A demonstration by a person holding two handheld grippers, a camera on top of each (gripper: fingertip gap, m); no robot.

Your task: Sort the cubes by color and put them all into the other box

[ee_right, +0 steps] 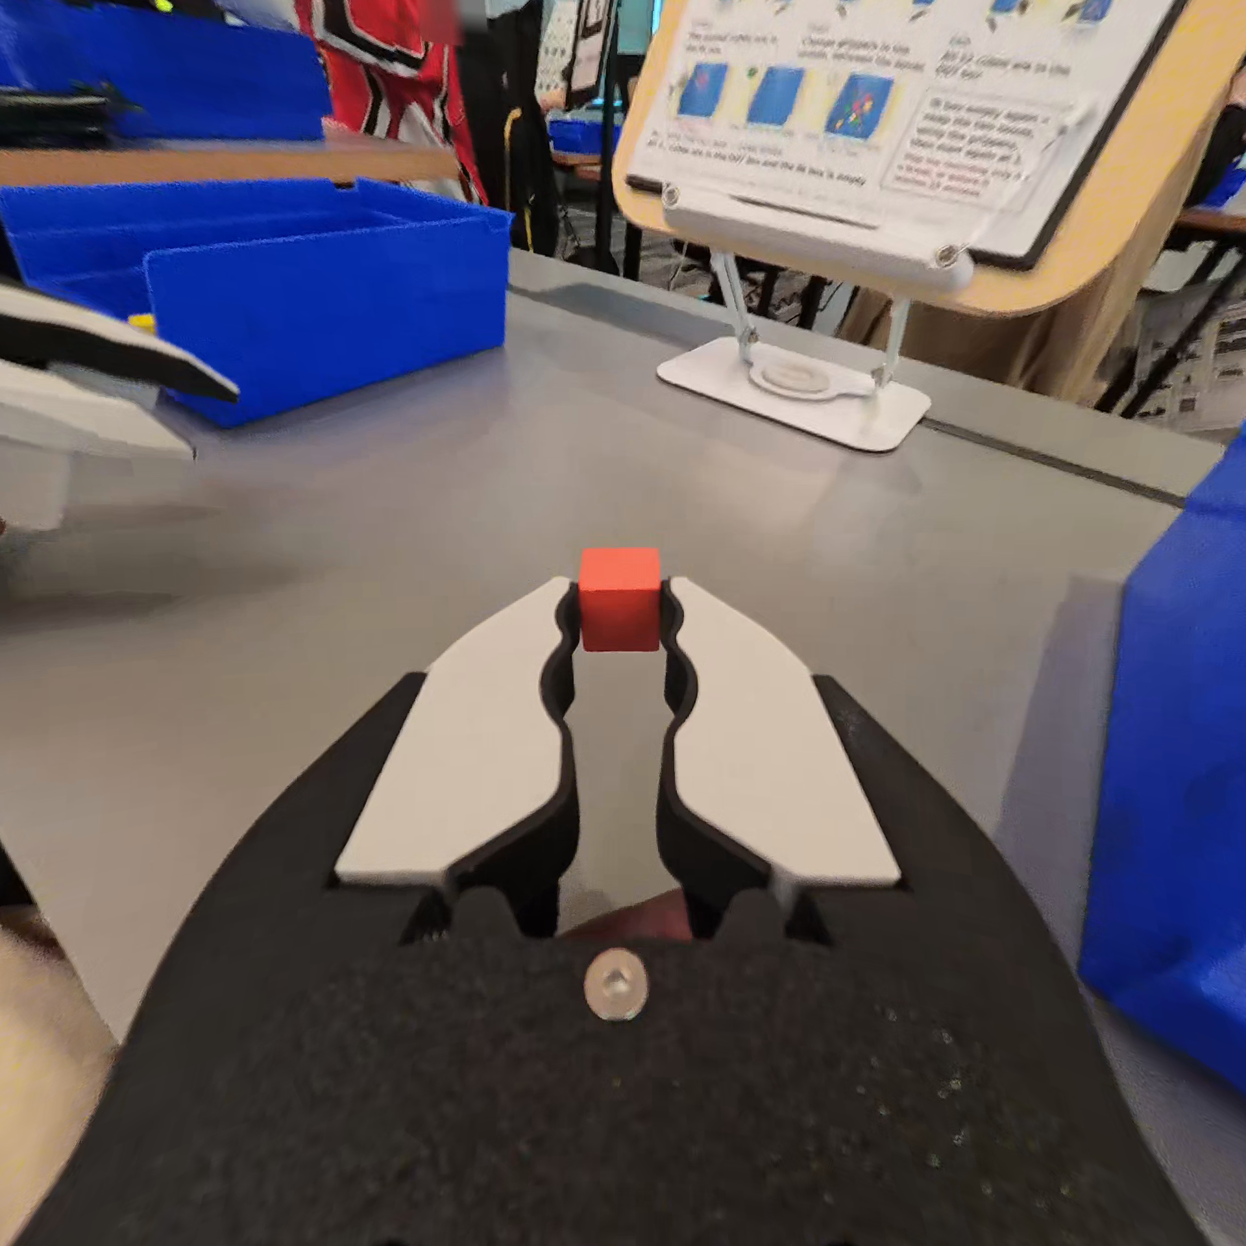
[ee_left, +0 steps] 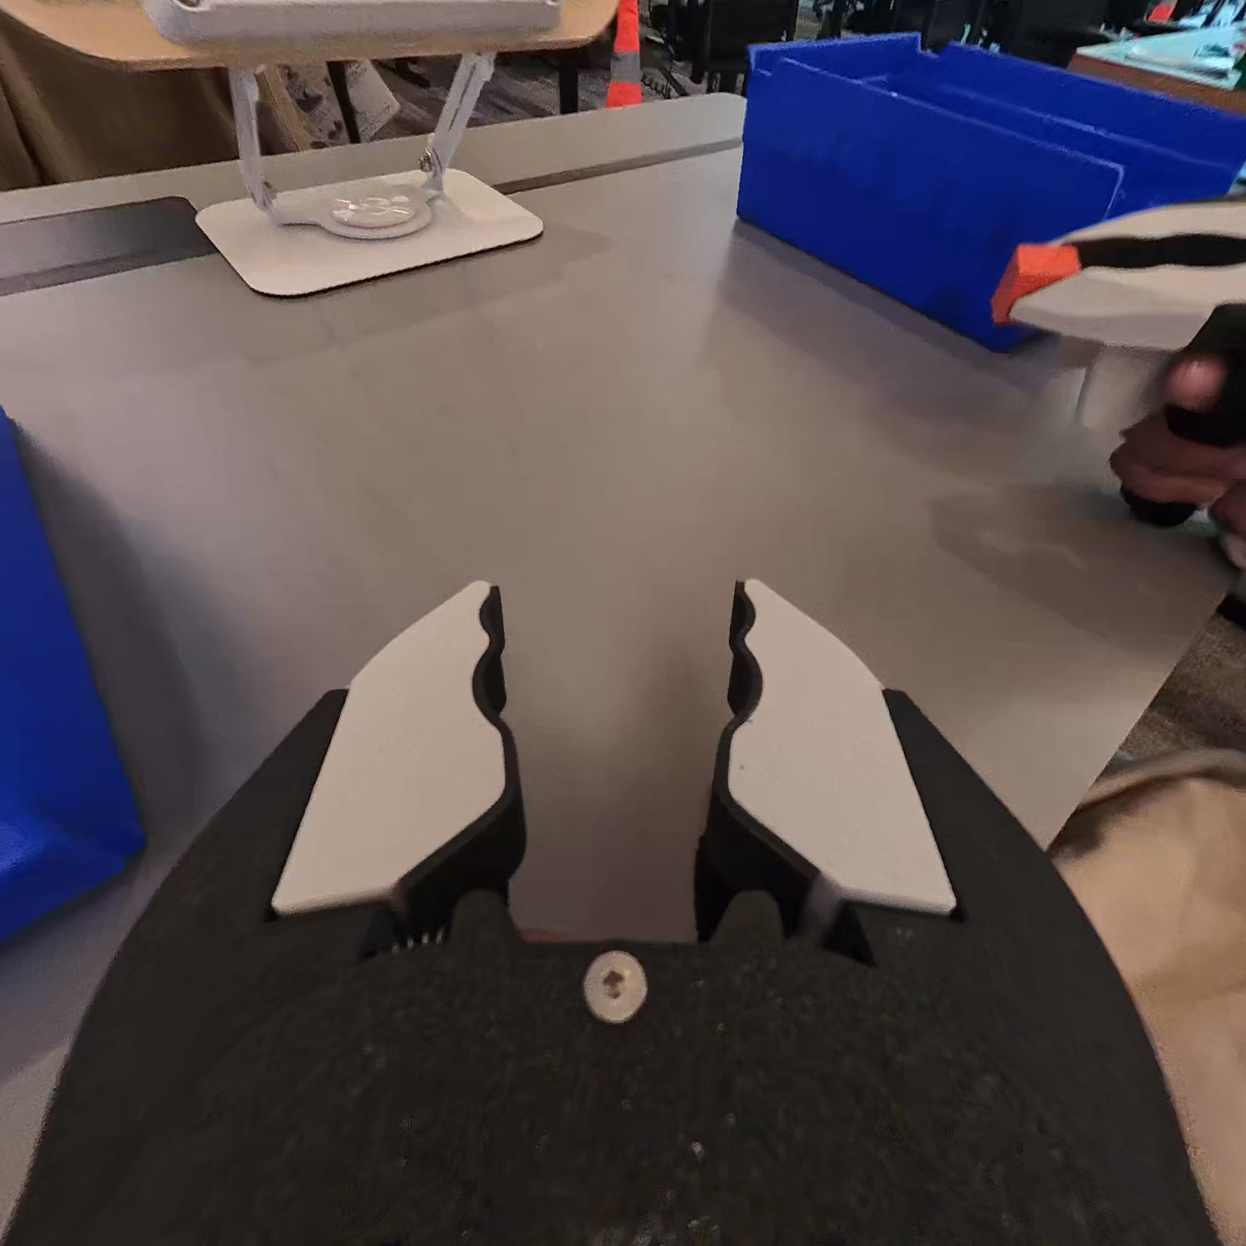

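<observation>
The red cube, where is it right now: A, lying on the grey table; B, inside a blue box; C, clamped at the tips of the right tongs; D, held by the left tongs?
C: the red cube sits pinched between the tips of the right tongs, above the table, while the left tongs are open and hold nothing.

The bench [ee_right: 404, 539] is plain grey. A red-orange cube [ee_right: 619, 599] sits between pale grey fingers [ee_right: 485, 728] lined in black on a speckled black body. Both boxes [ee_right: 323, 317] [ee_left: 944, 202] are saturated blue. A yellow cube [ee_right: 141, 322] shows in one. The stand [ee_right: 795, 398] at the bench's far edge is white.
</observation>
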